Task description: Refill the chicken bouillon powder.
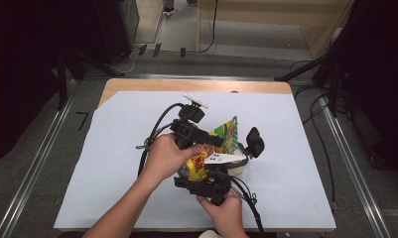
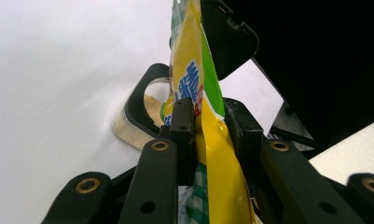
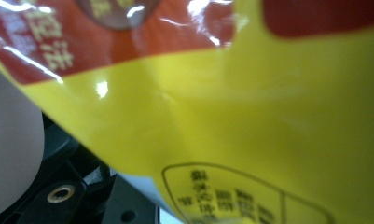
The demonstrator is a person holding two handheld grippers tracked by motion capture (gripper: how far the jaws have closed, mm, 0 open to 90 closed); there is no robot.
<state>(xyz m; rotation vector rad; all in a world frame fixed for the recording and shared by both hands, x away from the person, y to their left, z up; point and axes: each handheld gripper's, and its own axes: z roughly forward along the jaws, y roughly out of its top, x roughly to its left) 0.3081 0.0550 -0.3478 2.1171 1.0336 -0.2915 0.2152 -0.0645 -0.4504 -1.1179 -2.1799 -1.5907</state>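
A glossy yellow and green snack bag [image 1: 226, 131] hangs over the middle of the table. My left gripper [image 1: 214, 140] comes in from the left and is shut on it. In the left gripper view both black pads squeeze the bag [image 2: 198, 79] at its waist. My right gripper [image 1: 199, 173] reaches up from the near edge and holds the bag's lower yellow end. In the right gripper view the bag [image 3: 245, 116] lies right against the camera, above one black link with a brass screw [image 3: 58, 193]. A clear container [image 2: 138, 126] with beige powder sits below the bag, its black lid [image 2: 229, 42] flipped open.
A large white sheet [image 1: 122, 148] covers the wooden table [image 1: 186, 85]. The open lid [image 1: 255, 141] stands up to the right of the bag. Cables trail from both grippers toward the near edge. Dark stands and cables line the floor on both sides.
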